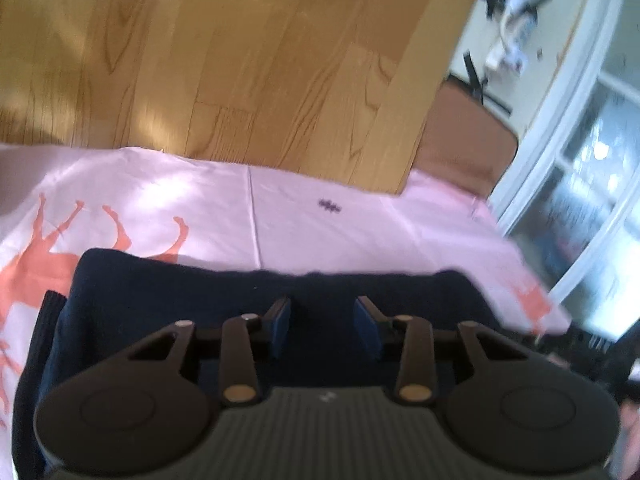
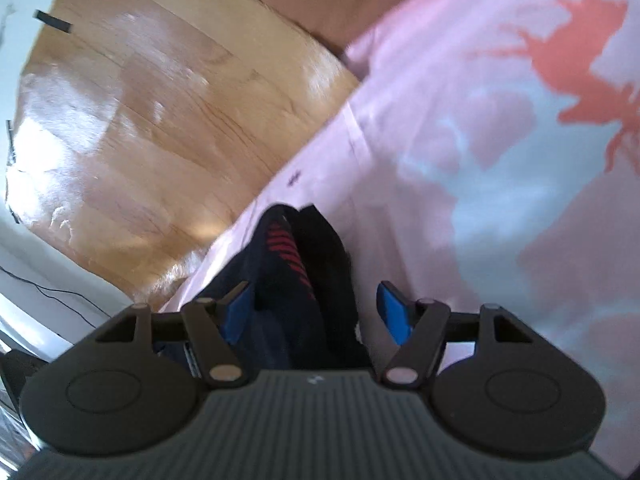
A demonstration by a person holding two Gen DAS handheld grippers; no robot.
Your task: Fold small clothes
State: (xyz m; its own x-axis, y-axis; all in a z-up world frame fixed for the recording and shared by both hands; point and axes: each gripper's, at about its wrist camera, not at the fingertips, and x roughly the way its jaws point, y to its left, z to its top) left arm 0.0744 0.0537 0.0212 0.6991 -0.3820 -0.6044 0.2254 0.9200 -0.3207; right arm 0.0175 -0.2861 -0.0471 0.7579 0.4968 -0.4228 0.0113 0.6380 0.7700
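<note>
A dark navy garment (image 1: 180, 288) lies flat on a pink sheet (image 1: 320, 224) printed with orange animals; a ribbed cuff (image 1: 44, 320) shows at its left edge. My left gripper (image 1: 324, 316) hovers over the garment with a gap between its blue pads (image 1: 280, 320), and no cloth is pinched between them. In the right wrist view a bunched dark garment with red stripes (image 2: 288, 248) lies on the pink sheet (image 2: 460, 140) near its edge. My right gripper (image 2: 316, 308) stands wide open around that bunch, and neither pad (image 2: 394, 314) presses on it.
Wooden floor (image 1: 240, 60) lies beyond the sheet's far edge. A brown cushion (image 1: 464, 140) sits at the sheet's corner, beside a white glazed door (image 1: 580, 184). In the right wrist view the floor (image 2: 160, 120) lies left of the sheet, with a thin black cable (image 2: 60, 292) by the white wall.
</note>
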